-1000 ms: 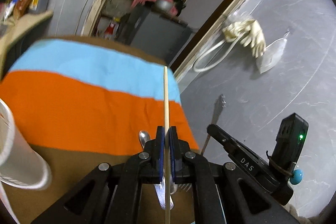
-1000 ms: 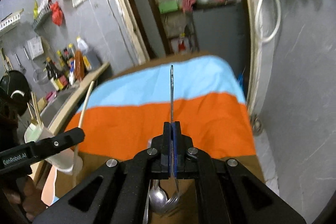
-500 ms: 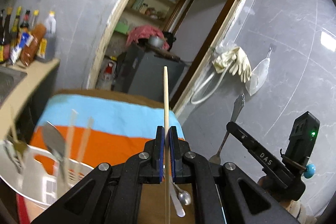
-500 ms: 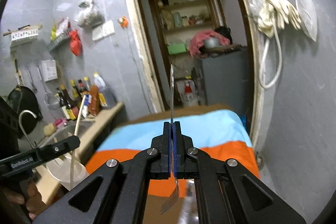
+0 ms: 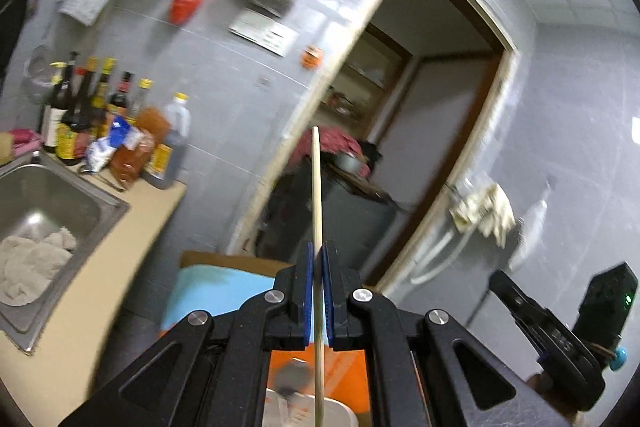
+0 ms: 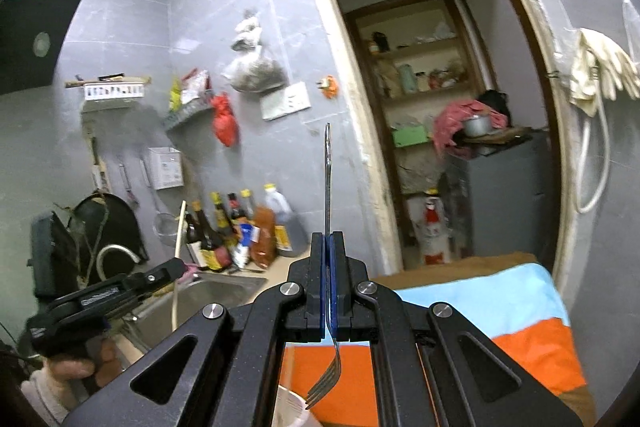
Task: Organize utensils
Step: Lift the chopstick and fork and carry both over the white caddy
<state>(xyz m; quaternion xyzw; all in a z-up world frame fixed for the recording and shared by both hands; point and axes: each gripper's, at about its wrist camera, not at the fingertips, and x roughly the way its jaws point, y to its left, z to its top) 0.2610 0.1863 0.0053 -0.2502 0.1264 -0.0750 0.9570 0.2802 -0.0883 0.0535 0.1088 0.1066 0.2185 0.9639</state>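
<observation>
My left gripper [image 5: 316,259] is shut on a wooden chopstick [image 5: 317,195] that stands upright, its lower end over a white utensil holder [image 5: 336,411] with a spoon in it. My right gripper [image 6: 329,247] is shut on a metal fork [image 6: 327,187], handle up, tines [image 6: 324,387] hanging down just right of the holder's rim [image 6: 292,403]. The left gripper also shows in the right wrist view [image 6: 176,267], and the right gripper shows in the left wrist view [image 5: 500,283].
A table with a blue, orange and brown striped cloth [image 6: 520,311] lies below. A steel sink [image 5: 44,195] with a rag and several bottles [image 5: 104,123] are on the counter at the left. A doorway [image 6: 440,107] is behind.
Both grippers have tilted upward and moved toward the holder, carrying chopstick and fork. The views swung from the tabletop to the wall and doorway; the holder now lies directly below.
</observation>
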